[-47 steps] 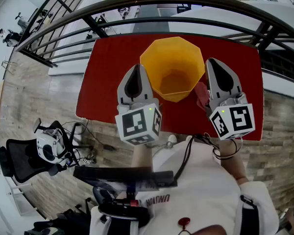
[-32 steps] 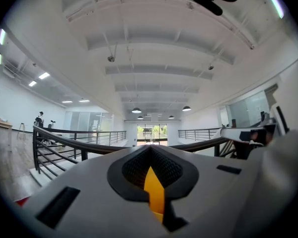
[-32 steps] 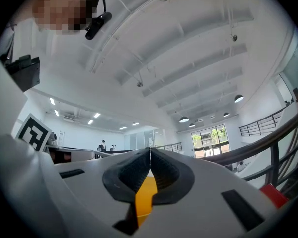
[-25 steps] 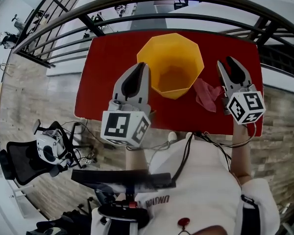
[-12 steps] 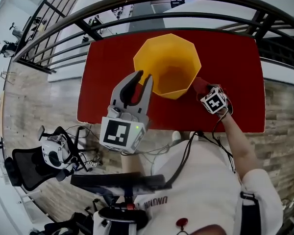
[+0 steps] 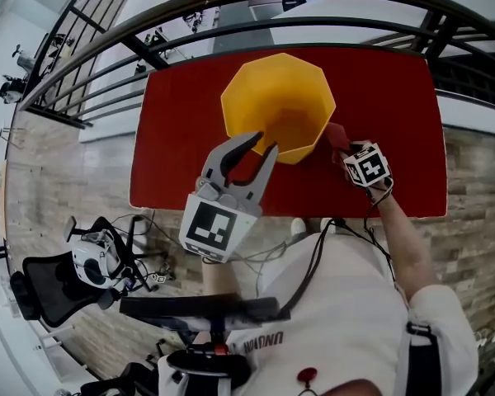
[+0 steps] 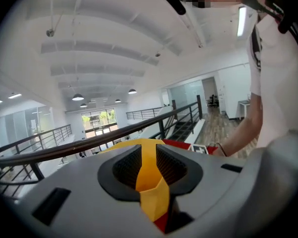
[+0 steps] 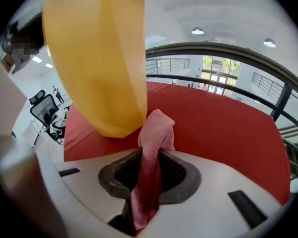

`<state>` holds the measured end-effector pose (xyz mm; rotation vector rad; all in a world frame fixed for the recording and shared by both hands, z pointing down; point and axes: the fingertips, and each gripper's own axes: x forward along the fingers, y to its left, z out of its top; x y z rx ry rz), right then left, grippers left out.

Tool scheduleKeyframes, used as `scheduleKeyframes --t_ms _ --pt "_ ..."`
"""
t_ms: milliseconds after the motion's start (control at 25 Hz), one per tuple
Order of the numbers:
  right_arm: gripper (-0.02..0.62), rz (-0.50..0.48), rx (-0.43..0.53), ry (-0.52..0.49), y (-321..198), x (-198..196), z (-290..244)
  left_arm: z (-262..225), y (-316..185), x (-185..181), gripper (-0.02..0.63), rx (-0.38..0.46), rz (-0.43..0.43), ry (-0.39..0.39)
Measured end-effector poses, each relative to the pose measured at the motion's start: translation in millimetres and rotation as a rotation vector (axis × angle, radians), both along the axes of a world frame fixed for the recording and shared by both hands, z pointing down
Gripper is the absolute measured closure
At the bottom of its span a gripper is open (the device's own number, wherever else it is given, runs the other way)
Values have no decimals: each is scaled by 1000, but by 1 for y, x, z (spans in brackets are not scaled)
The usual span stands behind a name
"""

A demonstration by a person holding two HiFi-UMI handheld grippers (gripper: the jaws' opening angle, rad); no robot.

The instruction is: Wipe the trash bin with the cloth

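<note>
right gripper (image 8: 150, 172) just closed on cloth (image 8: 156, 130) beside trash bin (image 8: 97, 58).

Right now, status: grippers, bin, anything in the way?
Left gripper jaws just opened, gripping nothing, at trash bin near wall. Right gripper just closed on cloth, beside bin. Nothing between cloth and bin.

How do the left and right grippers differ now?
The left gripper has just been opening its jaws, which stand apart with the trash bin showing between them; the right gripper has just been closing and pinches the cloth. The left gripper lies flatter; the right tips steeply down. Both are at the bin's near side.
</note>
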<state>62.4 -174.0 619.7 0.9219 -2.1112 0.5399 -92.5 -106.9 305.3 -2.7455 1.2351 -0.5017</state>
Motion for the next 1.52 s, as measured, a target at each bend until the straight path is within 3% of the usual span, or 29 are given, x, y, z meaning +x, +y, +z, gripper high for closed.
scheduleKeyframes --t_ms 360,600,760,840,1080,1520 --pt "510 141 144 -253 14 32 -105 67 12 15 502 -185 197 -490" --pt "511 226 227 -579 30 26 -194 89 -1 22 505 -248 264 -645" --pt "511 222 260 -805 44 5 -249 90 1 22 529 -284 286 -669" --pt "511 208 272 -862 49 -8 -263 91 2 22 539 -299 304 -679" --pt "511 164 286 -854 47 -43 -256 94 5 24 558 -344 354 -687" --pt "511 244 302 -844 33 -51 -236 93 4 25 566 -325 381 -691"
